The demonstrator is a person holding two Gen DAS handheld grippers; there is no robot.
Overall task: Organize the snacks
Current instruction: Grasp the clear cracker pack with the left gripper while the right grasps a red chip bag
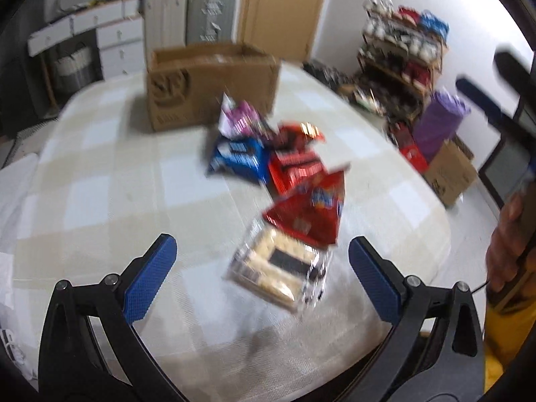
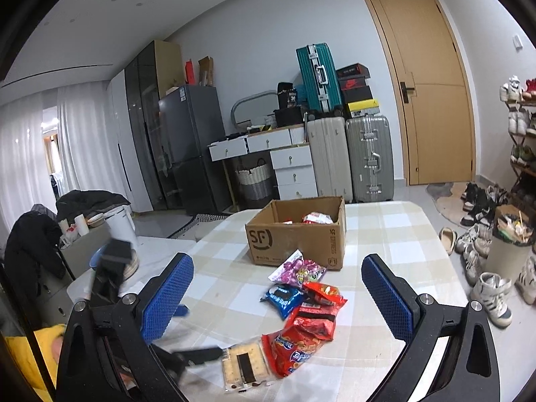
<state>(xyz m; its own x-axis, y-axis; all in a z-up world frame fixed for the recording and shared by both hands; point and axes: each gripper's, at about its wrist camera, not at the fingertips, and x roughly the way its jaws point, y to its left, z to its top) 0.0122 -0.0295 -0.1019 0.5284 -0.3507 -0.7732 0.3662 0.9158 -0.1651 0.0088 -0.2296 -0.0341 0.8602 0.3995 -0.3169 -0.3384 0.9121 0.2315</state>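
Observation:
Several snack packs lie in a row on the checked tablecloth [image 2: 227,288]. Nearest is a clear cracker pack [image 1: 281,268] [image 2: 244,365], then a red bag [image 1: 308,214] [image 2: 294,348], a blue cookie pack [image 1: 238,157] [image 2: 283,298] and a purple pack [image 1: 239,119] [image 2: 294,269]. Behind them stands an open cardboard box [image 1: 207,80] [image 2: 294,238] with a few packs inside. My left gripper [image 1: 263,248] is open, just above and around the cracker pack, in a blurred view. My right gripper [image 2: 278,264] is open, higher up and empty.
Suitcases [image 2: 348,157], white drawers and a wooden door [image 2: 432,93] stand behind the table. A shoe rack and loose shoes [image 2: 482,244] fill the floor on the right. A white kettle [image 2: 120,224] sits at left. A hand [image 1: 509,251] holds the other gripper at right.

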